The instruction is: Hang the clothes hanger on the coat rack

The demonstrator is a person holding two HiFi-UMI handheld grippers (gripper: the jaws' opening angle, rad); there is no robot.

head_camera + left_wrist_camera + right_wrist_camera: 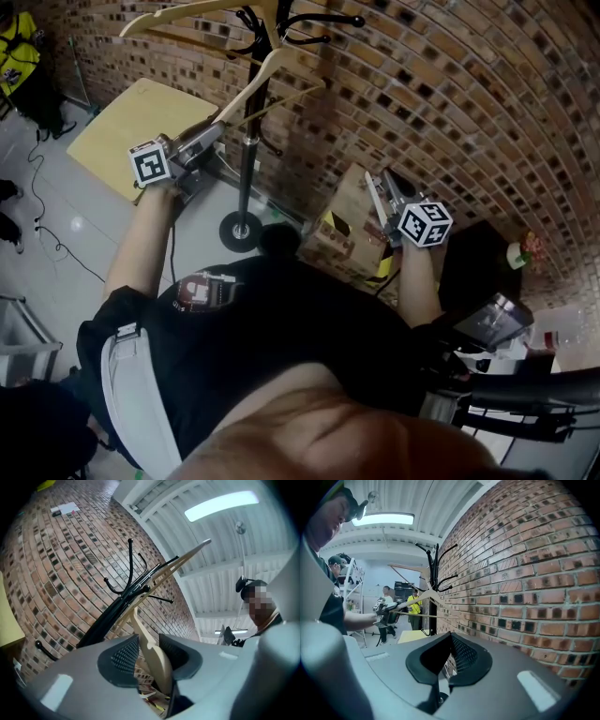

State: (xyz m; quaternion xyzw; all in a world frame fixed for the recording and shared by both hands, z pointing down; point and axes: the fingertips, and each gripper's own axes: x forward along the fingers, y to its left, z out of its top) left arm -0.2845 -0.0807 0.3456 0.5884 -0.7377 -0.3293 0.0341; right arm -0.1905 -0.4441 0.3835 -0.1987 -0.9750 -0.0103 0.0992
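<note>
- Left gripper view: the left claw [148, 654] stands spread, with one wooden arm of the clothes hanger [153, 660] between its pads. The arm leans toward the right pad and a gap shows at the other, so nothing is pinched. From there the arm climbs to the black hooks of the coat rack [126, 592], in front of the brick wall [61, 564]. I judge that the rack is carrying the hanger, which would explain the loose hold
- Right gripper view: the right claw [449, 656] is pressed together with nothing in it. It is held beside the wall, well apart from the rack, and looks parked out of the way. Farther off, the hanger dangles from the rack's top with its low end at the left claw. People stand behind, one in a yellow vest [414, 606]
- Head view: the hanger slopes up from the left claw to the rack's crown, where a second hanger [187, 16] sits higher. I cannot tell whether the hook is fully seated. A yellow table [122, 131] lies under the left claw and a cardboard box [342, 230] lies by the right claw. The rack's pole and lower hooks stand near the left claw, so a careless pull-away could knock the hanger off
</note>
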